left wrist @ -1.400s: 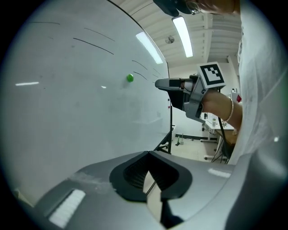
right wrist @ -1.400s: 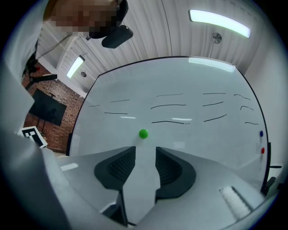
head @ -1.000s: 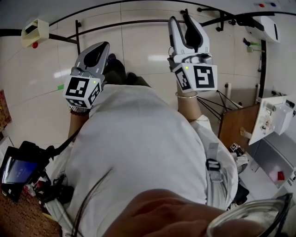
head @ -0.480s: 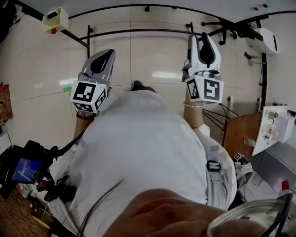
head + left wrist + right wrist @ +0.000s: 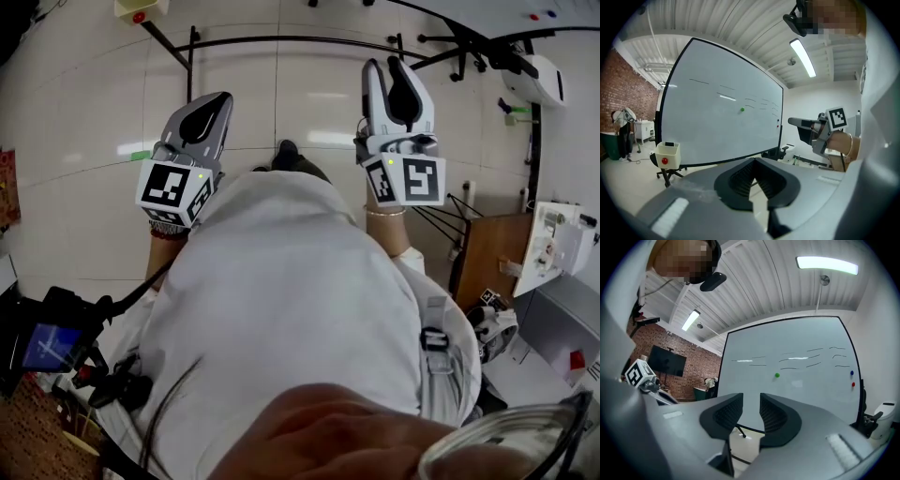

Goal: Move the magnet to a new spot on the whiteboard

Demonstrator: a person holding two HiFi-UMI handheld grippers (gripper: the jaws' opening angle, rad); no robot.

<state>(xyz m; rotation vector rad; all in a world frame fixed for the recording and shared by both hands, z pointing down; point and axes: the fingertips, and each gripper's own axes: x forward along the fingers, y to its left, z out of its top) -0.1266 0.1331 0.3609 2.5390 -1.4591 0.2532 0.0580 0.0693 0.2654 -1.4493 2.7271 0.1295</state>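
The whiteboard (image 5: 717, 117) stands on a wheeled frame some way ahead of me, with faint marker lines on it. A small green magnet (image 5: 742, 109) sticks near its middle, and the right gripper view shows the same green magnet (image 5: 776, 375). A blue magnet (image 5: 851, 373) and a red magnet (image 5: 853, 384) sit at the board's right edge. My left gripper (image 5: 754, 160) is held up with its tips touching and nothing in it. My right gripper (image 5: 751, 397) has a narrow gap between its pads, empty. Both grippers (image 5: 223, 96) (image 5: 386, 64) are far short of the board.
A white box with a red button (image 5: 667, 154) hangs at the board's lower left. The black stand legs (image 5: 281, 42) cross the tiled floor. A wooden panel (image 5: 487, 253) and white equipment (image 5: 553, 244) are at my right, a screen device (image 5: 47, 342) at my lower left.
The head view has shifted, so the floor and white box slid up and right in the picture. Both grippers stay raised in front of me, still empty.
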